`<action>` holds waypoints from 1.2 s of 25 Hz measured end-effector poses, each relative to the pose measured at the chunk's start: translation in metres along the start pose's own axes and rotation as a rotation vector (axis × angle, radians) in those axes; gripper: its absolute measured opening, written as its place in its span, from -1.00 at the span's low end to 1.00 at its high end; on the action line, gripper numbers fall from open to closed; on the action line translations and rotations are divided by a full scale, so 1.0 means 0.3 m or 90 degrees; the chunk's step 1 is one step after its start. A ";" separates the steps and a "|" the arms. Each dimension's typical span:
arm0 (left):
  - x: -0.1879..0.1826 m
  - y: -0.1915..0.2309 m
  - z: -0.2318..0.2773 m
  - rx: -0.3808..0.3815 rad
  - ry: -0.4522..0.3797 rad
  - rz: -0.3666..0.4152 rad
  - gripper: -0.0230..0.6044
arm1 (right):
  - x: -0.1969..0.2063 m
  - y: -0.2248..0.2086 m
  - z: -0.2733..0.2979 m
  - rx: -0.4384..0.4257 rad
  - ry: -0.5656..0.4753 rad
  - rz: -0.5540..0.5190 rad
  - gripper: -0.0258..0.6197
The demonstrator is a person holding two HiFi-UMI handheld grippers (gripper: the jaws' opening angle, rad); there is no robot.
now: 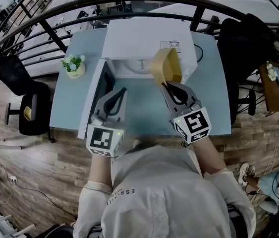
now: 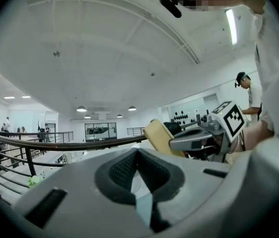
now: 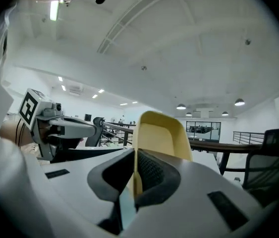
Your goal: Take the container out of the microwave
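One yellow container [image 1: 166,66] was out of microwave [image 1: 144,38], held tilted above table [image 1: 144,113], just before open front. Right gripper [image 1: 166,86] had jaws clamped on container's thin wall. Left gripper [image 1: 123,91] hung alongside, jaws pressed together, nothing between. One microwave, white, door [image 1: 93,100] swung left. One table, pale blue. One potted plant [image 1: 74,66] near table's left edge.

Tally from where I stand: surface [image 1: 144,114], 1; microwave [image 1: 144,41], 1; yellow container [image 1: 166,66], 1; small potted plant [image 1: 74,66], 1; grippers, 2: left gripper [image 1: 123,91], right gripper [image 1: 164,86]; black office chairs, 2: left chair [image 1: 27,100], right chair [image 1: 246,43]
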State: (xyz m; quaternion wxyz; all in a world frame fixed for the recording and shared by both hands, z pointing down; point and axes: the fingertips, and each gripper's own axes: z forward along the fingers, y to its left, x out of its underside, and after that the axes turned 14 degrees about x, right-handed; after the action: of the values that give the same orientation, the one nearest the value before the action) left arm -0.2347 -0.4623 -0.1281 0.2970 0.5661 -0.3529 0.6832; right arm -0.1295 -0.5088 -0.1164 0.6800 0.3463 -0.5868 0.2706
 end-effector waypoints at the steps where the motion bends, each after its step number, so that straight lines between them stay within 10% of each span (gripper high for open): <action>1: -0.004 0.003 0.003 -0.001 -0.003 0.000 -0.95 | -0.012 -0.010 -0.008 0.009 -0.010 0.007 -0.83; 30: 0.001 0.087 0.092 -0.009 -0.007 -0.014 -0.95 | -0.062 -0.134 0.039 0.098 -0.073 0.034 -0.83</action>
State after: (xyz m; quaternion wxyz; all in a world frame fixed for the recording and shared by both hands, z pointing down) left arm -0.2402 -0.5000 -0.1285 0.3063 0.5718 -0.3533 0.6741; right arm -0.1085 -0.5420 -0.1399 0.6093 0.3966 -0.6111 0.3132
